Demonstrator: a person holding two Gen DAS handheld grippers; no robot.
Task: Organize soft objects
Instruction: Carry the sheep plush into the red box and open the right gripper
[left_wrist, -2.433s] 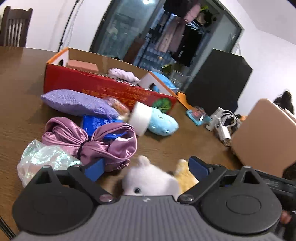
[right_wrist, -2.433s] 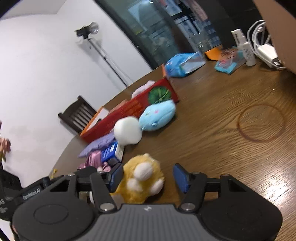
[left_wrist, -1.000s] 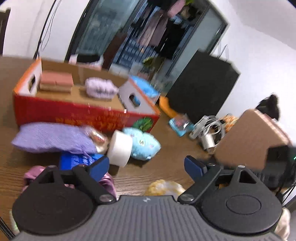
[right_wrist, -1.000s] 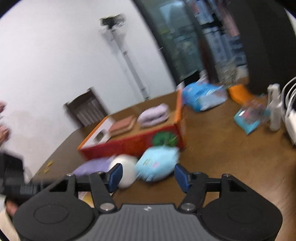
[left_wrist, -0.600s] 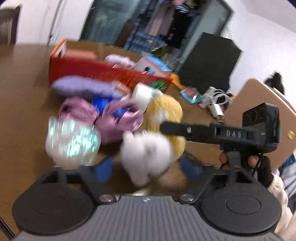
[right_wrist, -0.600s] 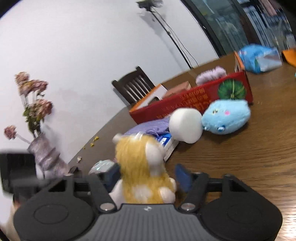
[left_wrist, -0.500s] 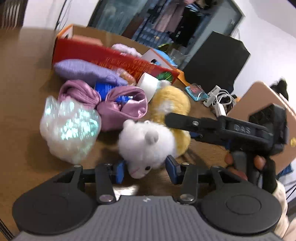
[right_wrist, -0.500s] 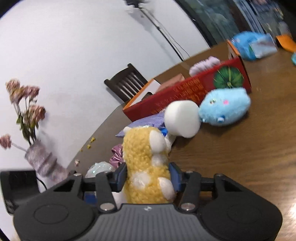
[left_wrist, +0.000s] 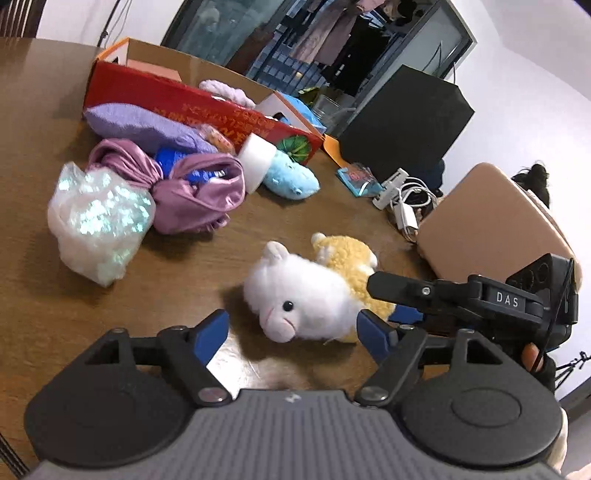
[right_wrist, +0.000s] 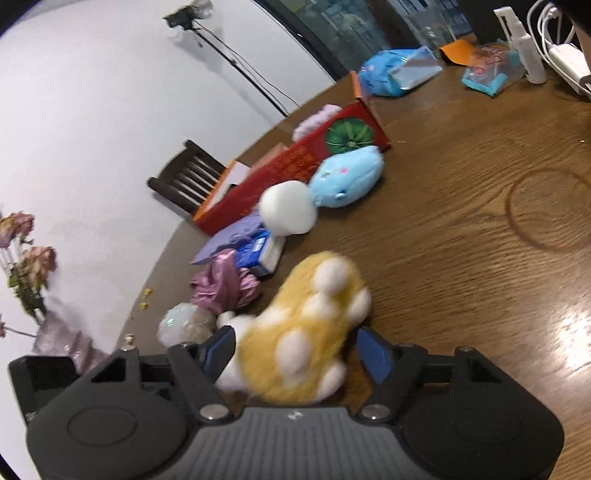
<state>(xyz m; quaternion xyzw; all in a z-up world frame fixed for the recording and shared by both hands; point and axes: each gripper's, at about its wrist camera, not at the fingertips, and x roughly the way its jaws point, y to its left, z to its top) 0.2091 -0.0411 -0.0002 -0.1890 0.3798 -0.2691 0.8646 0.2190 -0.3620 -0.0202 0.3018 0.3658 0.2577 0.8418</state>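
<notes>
Farther back, red box (left_wrist: 207, 107) holds lilac cloth (left_wrist: 225, 90); brown table (left_wrist: 44, 92). Left gripper (left_wrist: 291, 328) just released white plush (left_wrist: 303, 291); right gripper (right_wrist: 295, 350) just released yellow plush (right_wrist: 306, 332).

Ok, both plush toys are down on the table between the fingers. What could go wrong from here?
The left gripper has just been opening with the white plush between its fingers, and the right gripper likewise with the yellow plush. The toys lie touching, so regrasping one may drag or pinch the other. The grippers also sit very close and could knock together.
</notes>
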